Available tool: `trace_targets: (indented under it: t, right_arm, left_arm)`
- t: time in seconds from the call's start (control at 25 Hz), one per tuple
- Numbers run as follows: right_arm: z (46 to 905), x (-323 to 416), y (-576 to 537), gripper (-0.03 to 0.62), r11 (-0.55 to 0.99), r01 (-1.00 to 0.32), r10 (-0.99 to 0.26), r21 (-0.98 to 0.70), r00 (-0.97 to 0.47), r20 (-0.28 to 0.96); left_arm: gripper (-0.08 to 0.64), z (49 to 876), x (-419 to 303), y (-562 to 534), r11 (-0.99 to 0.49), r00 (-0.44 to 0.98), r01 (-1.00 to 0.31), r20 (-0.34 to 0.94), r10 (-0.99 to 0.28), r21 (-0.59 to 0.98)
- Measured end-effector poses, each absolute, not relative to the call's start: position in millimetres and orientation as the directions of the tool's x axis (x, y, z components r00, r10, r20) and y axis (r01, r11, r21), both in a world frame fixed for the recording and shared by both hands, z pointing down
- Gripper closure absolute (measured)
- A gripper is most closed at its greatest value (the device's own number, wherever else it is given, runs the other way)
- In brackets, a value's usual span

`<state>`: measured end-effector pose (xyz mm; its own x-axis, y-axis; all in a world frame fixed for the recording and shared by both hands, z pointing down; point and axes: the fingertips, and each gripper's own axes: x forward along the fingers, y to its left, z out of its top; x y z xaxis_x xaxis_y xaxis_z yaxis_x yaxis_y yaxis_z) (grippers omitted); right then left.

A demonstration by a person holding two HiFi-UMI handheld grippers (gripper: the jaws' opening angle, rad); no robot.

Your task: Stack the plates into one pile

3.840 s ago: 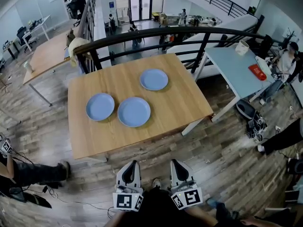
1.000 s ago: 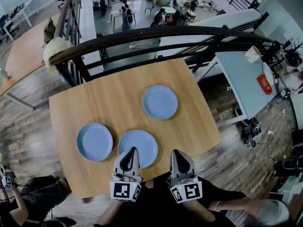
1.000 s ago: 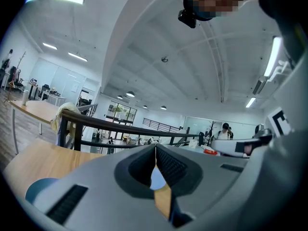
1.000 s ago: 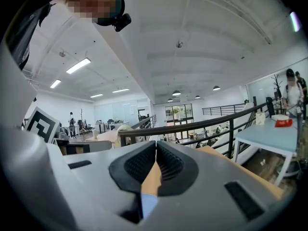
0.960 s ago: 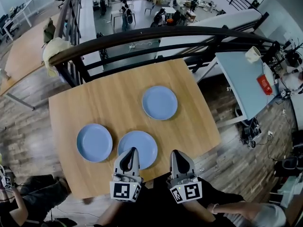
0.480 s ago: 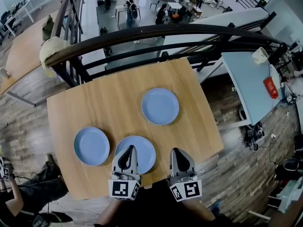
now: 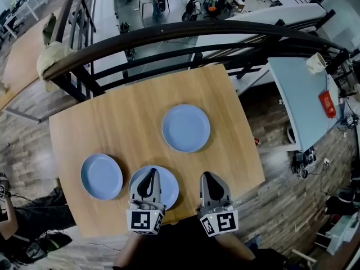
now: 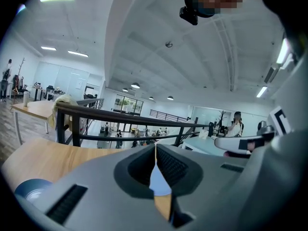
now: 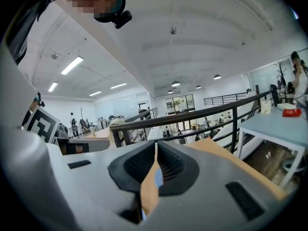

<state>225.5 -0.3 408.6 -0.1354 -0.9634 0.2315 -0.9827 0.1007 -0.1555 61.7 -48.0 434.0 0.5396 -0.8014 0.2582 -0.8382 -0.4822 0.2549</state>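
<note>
3 blue plates (image 7: 186, 128) are lying apart on the counter (image 7: 112, 122). Left tongs (image 7: 149, 174) and right tongs (image 7: 207, 176) are hovering closed, empty

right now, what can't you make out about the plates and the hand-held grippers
- Head view: the left hand-held gripper covers part of the near plate; contact is unclear.
- Left gripper view: its own body hides most of the table and cuts off the left plate.
- Right gripper view: only a blue sliver shows past the shut jaws; which plate is unclear.
- Head view: the red item on the side table is too small to identify.
</note>
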Motion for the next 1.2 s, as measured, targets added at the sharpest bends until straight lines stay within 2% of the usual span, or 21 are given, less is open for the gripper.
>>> trace_targets:
  t: [1.2]
  right_arm:
    - [530.1,304.2,-91.9,0.558,0.006,-0.979,-0.905,-0.204,-0.092,0.414]
  left_arm:
    - [0.532,553.0,105.2,-139.3,-0.384,0.476,-0.879,0.471,-0.743,0.282]
